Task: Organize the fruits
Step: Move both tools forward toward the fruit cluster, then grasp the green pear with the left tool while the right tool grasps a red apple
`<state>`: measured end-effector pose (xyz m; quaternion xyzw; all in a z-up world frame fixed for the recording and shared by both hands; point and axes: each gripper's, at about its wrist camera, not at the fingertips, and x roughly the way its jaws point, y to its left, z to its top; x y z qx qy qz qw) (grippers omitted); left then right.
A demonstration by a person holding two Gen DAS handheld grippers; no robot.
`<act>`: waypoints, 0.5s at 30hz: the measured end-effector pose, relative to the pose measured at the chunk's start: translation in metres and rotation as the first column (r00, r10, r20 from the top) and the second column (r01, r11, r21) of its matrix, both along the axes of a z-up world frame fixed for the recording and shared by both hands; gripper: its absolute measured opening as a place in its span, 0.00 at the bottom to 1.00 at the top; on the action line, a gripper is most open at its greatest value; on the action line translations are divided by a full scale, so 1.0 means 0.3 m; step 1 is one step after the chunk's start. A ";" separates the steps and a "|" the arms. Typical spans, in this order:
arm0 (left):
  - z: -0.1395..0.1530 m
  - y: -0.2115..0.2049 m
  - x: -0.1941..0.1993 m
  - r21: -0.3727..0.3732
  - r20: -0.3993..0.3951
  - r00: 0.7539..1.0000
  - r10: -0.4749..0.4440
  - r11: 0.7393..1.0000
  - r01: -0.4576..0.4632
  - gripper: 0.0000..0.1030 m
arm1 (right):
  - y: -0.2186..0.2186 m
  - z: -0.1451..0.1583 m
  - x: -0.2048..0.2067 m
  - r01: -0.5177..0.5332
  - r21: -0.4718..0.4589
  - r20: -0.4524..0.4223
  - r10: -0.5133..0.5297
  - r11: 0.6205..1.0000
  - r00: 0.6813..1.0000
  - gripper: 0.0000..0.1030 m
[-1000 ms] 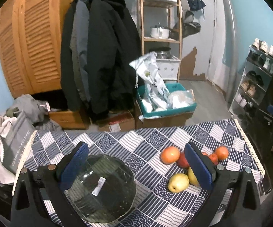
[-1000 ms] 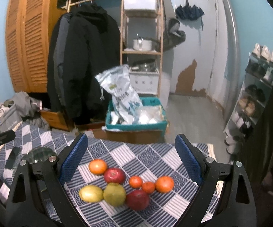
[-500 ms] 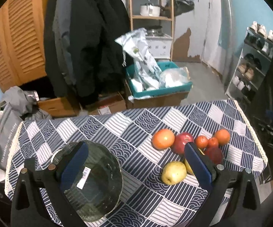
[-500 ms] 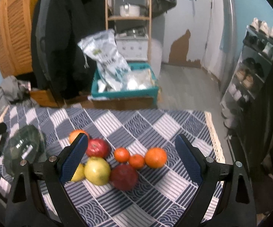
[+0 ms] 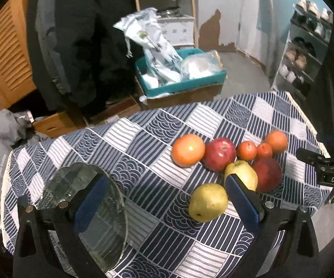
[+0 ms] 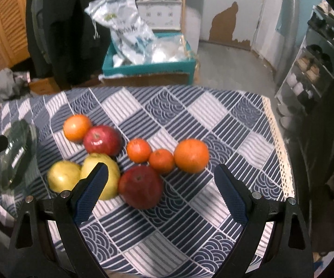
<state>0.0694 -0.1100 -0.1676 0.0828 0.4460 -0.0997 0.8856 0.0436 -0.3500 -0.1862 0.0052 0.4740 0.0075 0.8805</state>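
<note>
The left gripper point(image 5: 167, 205) has its fingers spread wide and holds nothing. Its left finger point(image 5: 90, 199) covers part of the glass bowl point(image 5: 74, 180), so the near rim of the bowl is hard to follow, and the bowl's lower edge is cut by the gripper frame. Its right finger point(image 5: 242, 202) hides the lower part of one yellow-green fruit point(image 5: 242, 172). In the right wrist view the bowl point(image 6: 14, 157) is only a blurred shape at the left edge of the picture, partly behind the other tool.

The right gripper point(image 6: 161, 193) is also wide open and empty, above the near side of the fruit group. Its left finger point(image 6: 90, 192) covers the front of the same yellow-green fruit point(image 6: 102, 164).

On the blue and white patterned tablecloth point(image 6: 213, 115) I count eight fruits, close together, many touching: two red apples point(image 6: 102, 140) point(image 6: 140, 186), two yellow-green fruits, the second point(image 6: 62, 178) at the left, two bigger oranges point(image 6: 76, 127) point(image 6: 191, 155) and two small mandarins point(image 6: 138, 150) point(image 6: 161, 161). All lie on the cloth to the right of the bowl, apart from it; no fruit is inside the bowl. If the yellow-green ones are pears or apples, I cannot tell.
</note>
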 end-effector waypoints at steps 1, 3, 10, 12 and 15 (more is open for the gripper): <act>-0.015 -0.008 0.005 0.003 -0.008 1.000 -0.006 1.000 0.006 0.99 | -0.002 -0.021 0.005 -0.004 0.002 -0.018 0.004 1.000 1.000 0.90; -0.053 -0.030 0.013 0.015 -0.030 0.999 -0.027 1.000 0.028 0.99 | 0.000 -0.051 0.015 -0.009 0.012 -0.042 0.010 1.000 0.999 0.90; -0.162 -0.077 0.038 0.045 -0.100 0.993 -0.064 0.997 0.069 0.99 | 0.011 -0.159 0.043 -0.047 0.026 -0.131 0.050 0.999 0.990 0.90; -0.192 -0.085 0.045 0.039 -0.124 0.990 -0.064 0.997 0.070 0.99 | 0.017 -0.183 0.048 -0.057 0.024 -0.150 0.060 0.998 0.987 0.90; -0.234 -0.090 0.055 0.024 -0.158 0.986 -0.060 0.998 0.065 0.99 | 0.028 -0.225 0.055 -0.078 0.022 -0.184 0.080 0.997 0.980 0.90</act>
